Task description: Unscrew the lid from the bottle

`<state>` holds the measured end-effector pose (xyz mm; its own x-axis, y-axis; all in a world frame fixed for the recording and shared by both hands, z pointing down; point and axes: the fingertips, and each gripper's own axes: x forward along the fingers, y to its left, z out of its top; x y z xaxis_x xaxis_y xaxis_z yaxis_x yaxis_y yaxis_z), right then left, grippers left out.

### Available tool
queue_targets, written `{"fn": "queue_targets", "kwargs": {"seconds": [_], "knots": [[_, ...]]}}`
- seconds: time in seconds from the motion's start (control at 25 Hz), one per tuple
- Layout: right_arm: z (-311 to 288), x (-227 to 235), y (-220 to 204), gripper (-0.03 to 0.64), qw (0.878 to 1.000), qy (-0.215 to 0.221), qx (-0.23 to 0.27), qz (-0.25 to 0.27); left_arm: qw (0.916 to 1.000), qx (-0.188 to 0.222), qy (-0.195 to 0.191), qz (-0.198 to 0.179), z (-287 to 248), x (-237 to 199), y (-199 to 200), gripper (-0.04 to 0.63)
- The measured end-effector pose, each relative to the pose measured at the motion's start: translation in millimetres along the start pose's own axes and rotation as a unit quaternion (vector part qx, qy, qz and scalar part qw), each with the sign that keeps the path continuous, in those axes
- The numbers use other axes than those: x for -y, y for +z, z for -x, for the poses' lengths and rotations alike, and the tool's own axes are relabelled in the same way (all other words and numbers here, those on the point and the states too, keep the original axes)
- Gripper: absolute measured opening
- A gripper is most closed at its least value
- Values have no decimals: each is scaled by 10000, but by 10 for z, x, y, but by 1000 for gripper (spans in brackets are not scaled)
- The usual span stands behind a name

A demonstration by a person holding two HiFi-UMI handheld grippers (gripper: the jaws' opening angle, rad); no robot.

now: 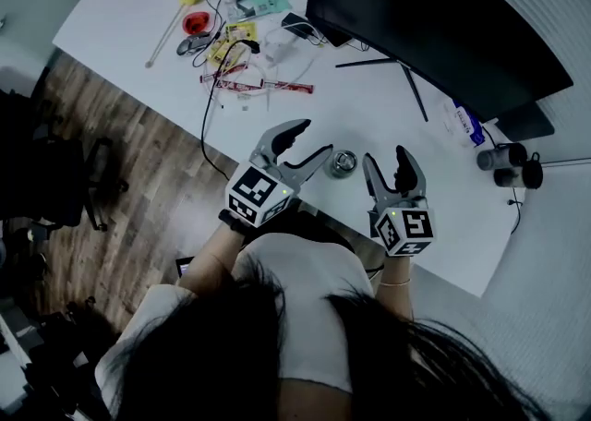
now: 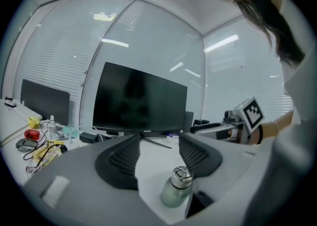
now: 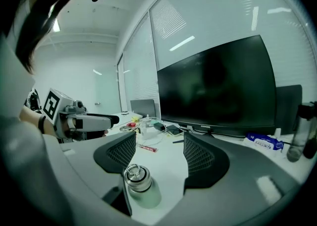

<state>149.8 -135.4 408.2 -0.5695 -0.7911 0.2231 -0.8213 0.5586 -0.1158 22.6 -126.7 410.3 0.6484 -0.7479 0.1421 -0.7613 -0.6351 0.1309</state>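
A small pale green bottle (image 1: pixel 343 163) with a shiny metal lid (image 3: pixel 137 176) that carries a ring stands upright on the white table (image 1: pixel 388 105), near its front edge. My left gripper (image 1: pixel 314 138) is just left of it with its jaws open and nothing between them. In the left gripper view the bottle (image 2: pixel 177 190) sits low, close by the right jaw and apart from the pads. My right gripper (image 1: pixel 385 159) is open on the bottle's right. In the right gripper view the bottle (image 3: pixel 141 190) is low, beside the left jaw.
A large dark monitor (image 1: pixel 434 13) stands behind the bottle. Cables, a red object (image 1: pixel 196 22) and packets (image 1: pixel 268 87) clutter the table's far left. A blue-and-white pack (image 1: pixel 466 122) and dark bottles (image 1: pixel 506 162) are at the right. Wooden floor (image 1: pixel 138 170) lies past the table's left edge.
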Motion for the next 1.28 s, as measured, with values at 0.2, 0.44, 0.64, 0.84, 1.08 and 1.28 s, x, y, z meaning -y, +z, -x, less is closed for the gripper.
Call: {"fn": "queue_targets", "kwargs": {"seconds": [0.2,0.44,0.64,0.84,1.08,1.28], "knots": [[95,2,-36,275,9986,-492,27,-166,9983,-98,-570,-31,-50,19,-21,267],[169,-14,-102,275,9909,-1270,102,-442,9888,-256,-1461,-172,-102,61,-66,267],[231,-77,-151,275,9846,-1639,202,-572,9801,-338,-1937,-255,-92,107,-150,267],[274,-111,-158,274,9824,-1763,238,-565,9751,-329,-2176,-286,-77,160,-188,267],[208,-151,-182,273,9850,-1635,195,-518,9680,-426,-2455,-312,-159,260,-336,276],[113,-228,-313,273,9882,-1377,133,-661,9583,-623,-2755,-441,-210,336,-604,291]]}}
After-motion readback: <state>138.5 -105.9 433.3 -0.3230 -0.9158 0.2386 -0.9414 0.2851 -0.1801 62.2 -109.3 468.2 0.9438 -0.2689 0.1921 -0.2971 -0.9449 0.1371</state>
